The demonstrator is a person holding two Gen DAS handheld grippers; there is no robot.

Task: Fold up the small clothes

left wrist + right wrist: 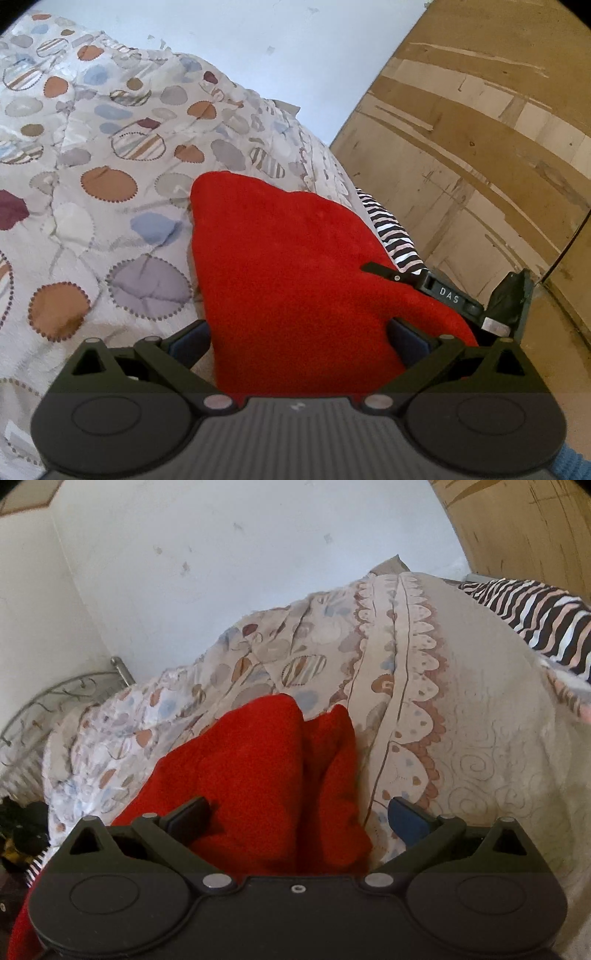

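A red garment [295,280] lies bunched on the patterned bedspread [92,177], beside a striped cloth [391,229]. The left gripper [299,338] and right gripper [299,814] both hover over it, jaws spread wide, gripping nothing.

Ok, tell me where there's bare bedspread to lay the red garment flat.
Free: the patterned bedspread left of the red garment, up to the wall. Crowded: the right side, where the striped cloth and the other gripper sit at the bed edge beside the wooden panel.
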